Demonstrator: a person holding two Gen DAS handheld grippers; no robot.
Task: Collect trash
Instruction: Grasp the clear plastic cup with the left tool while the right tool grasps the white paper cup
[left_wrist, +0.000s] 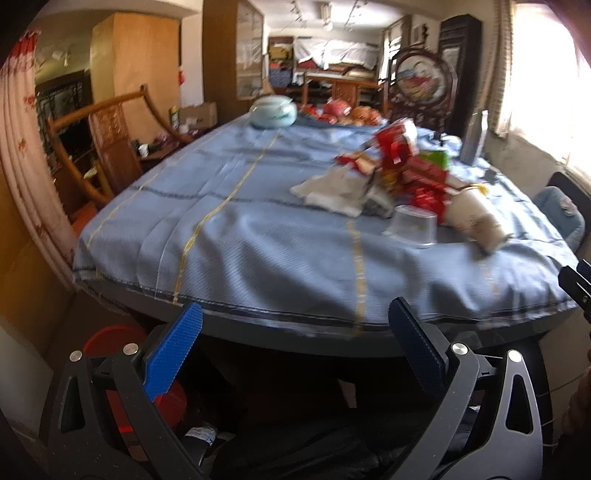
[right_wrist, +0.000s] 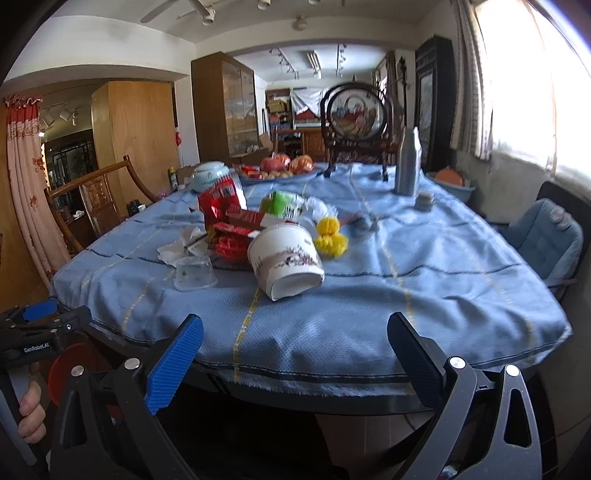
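A heap of trash lies on the blue tablecloth (right_wrist: 406, 266): a tipped white paper cup (right_wrist: 284, 258), a clear plastic cup upside down (right_wrist: 194, 272), crumpled tissue (right_wrist: 181, 243), red wrappers (right_wrist: 229, 225), a green packet (right_wrist: 279, 203) and a yellow paper ball (right_wrist: 330, 236). In the left wrist view the same cup (left_wrist: 476, 218), clear cup (left_wrist: 413, 224), tissue (left_wrist: 332, 188) and red wrappers (left_wrist: 399, 155) lie at the right. My left gripper (left_wrist: 295, 343) is open and empty below the table's near edge. My right gripper (right_wrist: 295, 354) is open and empty at the near edge, short of the cup.
A pale lidded jar (right_wrist: 208, 176), a fruit plate (right_wrist: 280, 168) and a metal bottle (right_wrist: 406, 162) stand further back. A wooden chair (right_wrist: 99, 199) is at the left, a blue-cushioned chair (right_wrist: 543, 236) at the right. A red bin (left_wrist: 118, 339) sits under the table.
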